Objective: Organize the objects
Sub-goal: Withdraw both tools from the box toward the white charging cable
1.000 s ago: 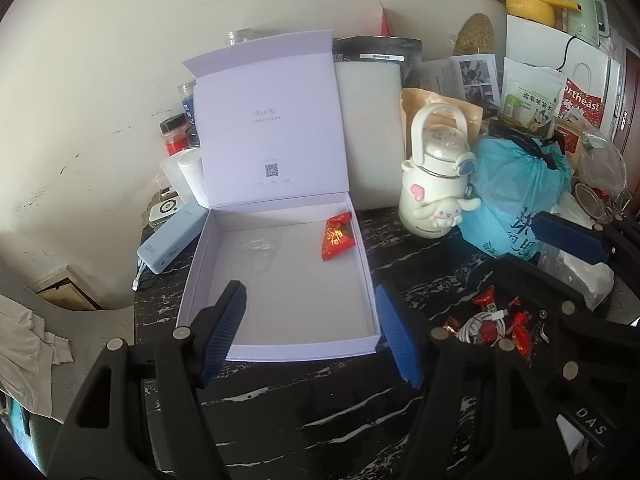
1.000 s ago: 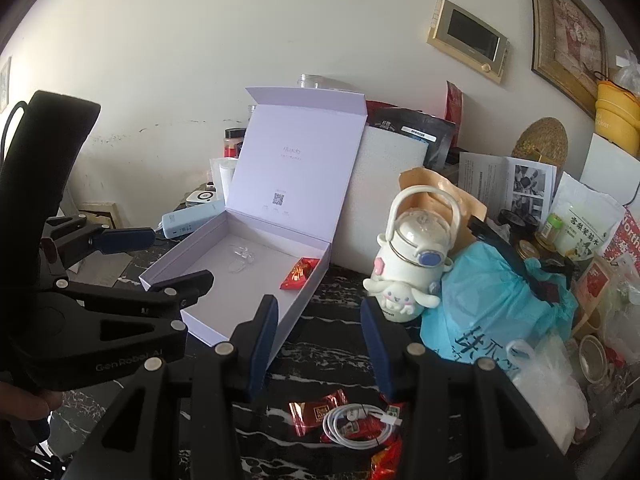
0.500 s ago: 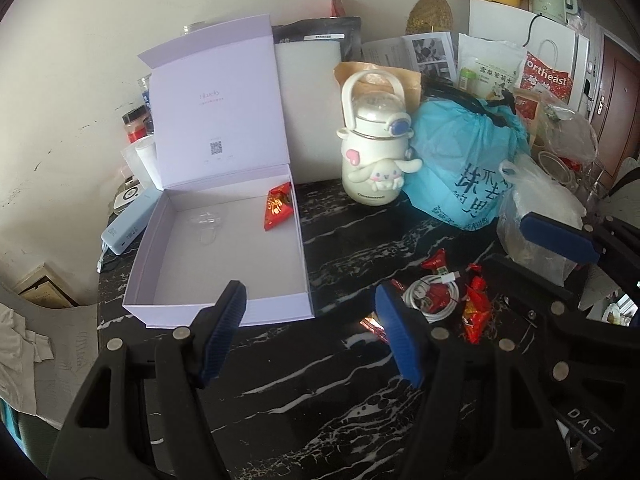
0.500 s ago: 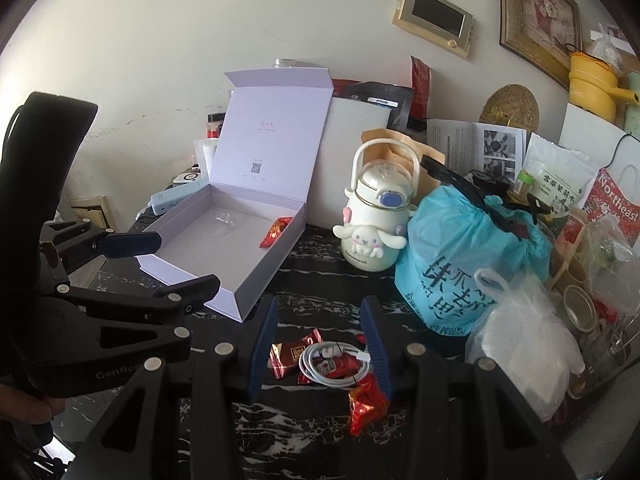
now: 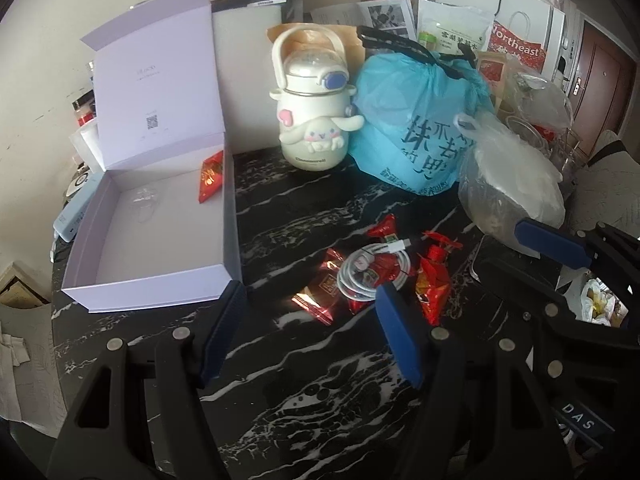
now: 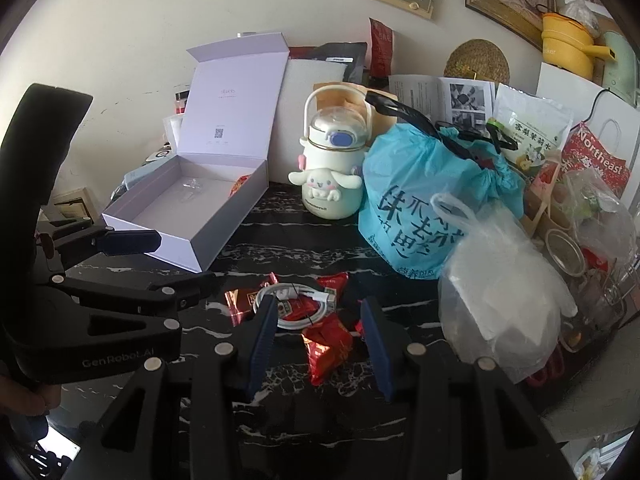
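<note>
Hovering: both grippers spread over red packets, white cable.

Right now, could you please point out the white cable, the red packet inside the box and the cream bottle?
white cable (image 5: 374,270), left wrist view, on its coiled loops.
red packet (image 5: 211,176), left wrist view, mid-wrapper.
cream bottle (image 6: 330,176), right wrist view, on its body.
</note>
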Tool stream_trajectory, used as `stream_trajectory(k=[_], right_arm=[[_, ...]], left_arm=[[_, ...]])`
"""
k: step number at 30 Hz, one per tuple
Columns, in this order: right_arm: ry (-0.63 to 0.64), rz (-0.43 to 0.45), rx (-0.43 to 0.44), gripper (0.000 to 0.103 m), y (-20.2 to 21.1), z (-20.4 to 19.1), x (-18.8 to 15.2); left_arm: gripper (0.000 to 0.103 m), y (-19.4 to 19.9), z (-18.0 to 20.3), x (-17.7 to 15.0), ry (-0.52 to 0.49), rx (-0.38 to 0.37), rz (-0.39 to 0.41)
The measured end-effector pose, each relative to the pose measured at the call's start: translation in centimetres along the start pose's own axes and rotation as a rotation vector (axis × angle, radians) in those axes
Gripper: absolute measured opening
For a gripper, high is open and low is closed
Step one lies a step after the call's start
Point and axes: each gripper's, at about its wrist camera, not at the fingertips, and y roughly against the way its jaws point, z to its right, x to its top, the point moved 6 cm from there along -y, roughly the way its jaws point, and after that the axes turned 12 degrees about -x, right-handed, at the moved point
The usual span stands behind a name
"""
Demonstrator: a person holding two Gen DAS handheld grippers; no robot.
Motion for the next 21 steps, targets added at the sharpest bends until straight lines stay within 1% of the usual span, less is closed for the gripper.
stream_trajectory(k=[8, 9, 10, 12, 18, 21], right_arm=[[-0.016, -0.054, -0.025, 0.044, -1.8, 2.2, -1.8], [-0.02, -0.062, -0.023, 0.044, -2.0, 2.5, -2.0], [-0.026, -0.072, -0.021, 0.048, -2.4, 2.8, -2.3], [-0.036, -0.083, -0.013, 0.051, -2.8, 3.1, -2.6], [-0.038, -0.118, 0.008, 0.054, -4.0, 3.7, -3.6], [-0.031, -0.127, 0.04, 0.057, -4.4, 3.6, -3.8]], left_arm=[[0.066, -3.3, 1.9, -0.1, -0.014, -0.062, -0.058], [0.066, -3.6, 2.0, 0.0, -0.014, -0.067, -0.064], [0.066, -4.0, 2.1, 0.0, -0.015, -0.072, -0.07], [0.066, -4.6, 2.2, 0.1, -0.015, -0.082, -0.084], [0.066, -6.3, 2.4, 0.3, -0.019, -0.098, -0.11], [0.066, -6.9, 2.3, 0.3, -0.019, -0.104, -0.123]])
